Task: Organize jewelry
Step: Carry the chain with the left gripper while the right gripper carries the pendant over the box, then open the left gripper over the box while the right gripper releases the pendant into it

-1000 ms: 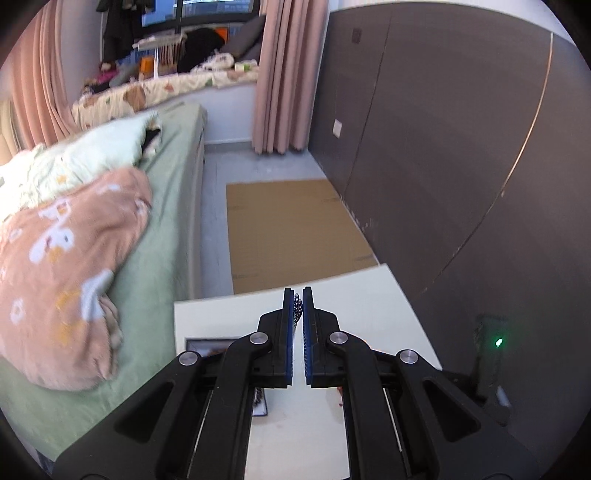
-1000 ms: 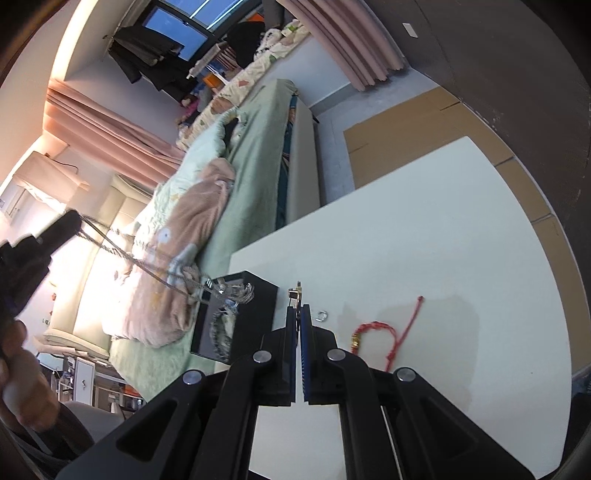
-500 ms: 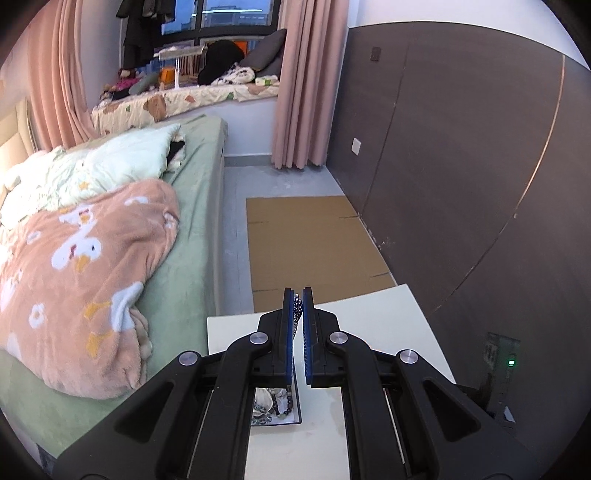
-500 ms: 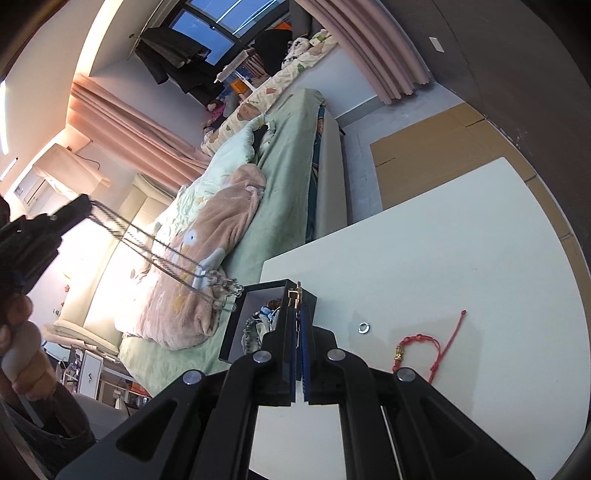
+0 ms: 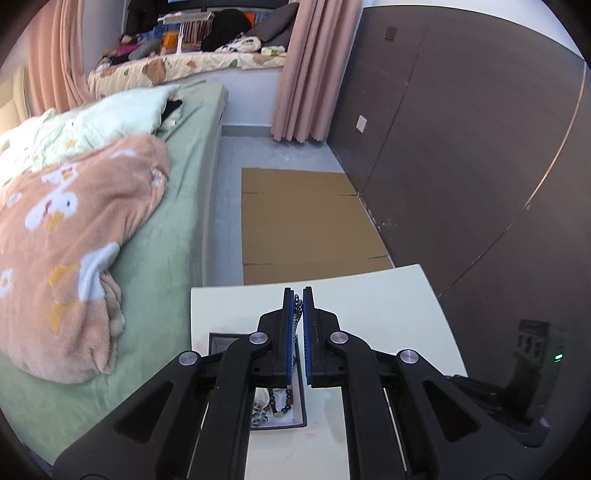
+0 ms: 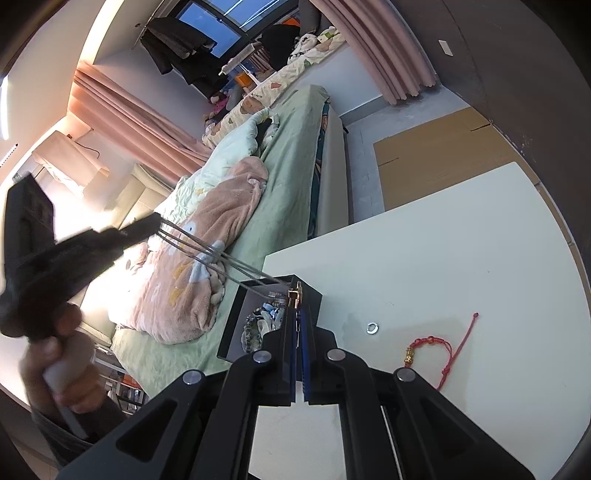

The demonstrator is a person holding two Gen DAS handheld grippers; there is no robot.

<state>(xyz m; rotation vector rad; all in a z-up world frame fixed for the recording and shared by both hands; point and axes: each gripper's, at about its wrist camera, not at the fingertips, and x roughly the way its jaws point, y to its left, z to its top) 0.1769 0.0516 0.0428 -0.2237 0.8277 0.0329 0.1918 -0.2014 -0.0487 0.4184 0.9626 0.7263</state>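
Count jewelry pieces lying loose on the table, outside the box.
2. A ring right of the box, and a red bracelet further right. The grippers hide some of the table, so more may be hidden.

A dark brown panelled wall (image 5: pixel 461 155) runs down the right side of the room, with a pale switch plate (image 5: pixel 361 123) set into it. Flattened cardboard (image 5: pixel 306 225) lies on the grey tiled floor (image 5: pixel 255 151) between the wall and a bed (image 5: pixel 184 206) with a green sheet. On the bed lie a peach fleece blanket (image 5: pixel 74 236) and a mint duvet (image 5: pixel 92 122). Pink curtains (image 5: pixel 306 70) hang beside a window (image 6: pixel 214 27) showing blue sky. The white bench (image 6: pixel 443 258) stands close to the bed.
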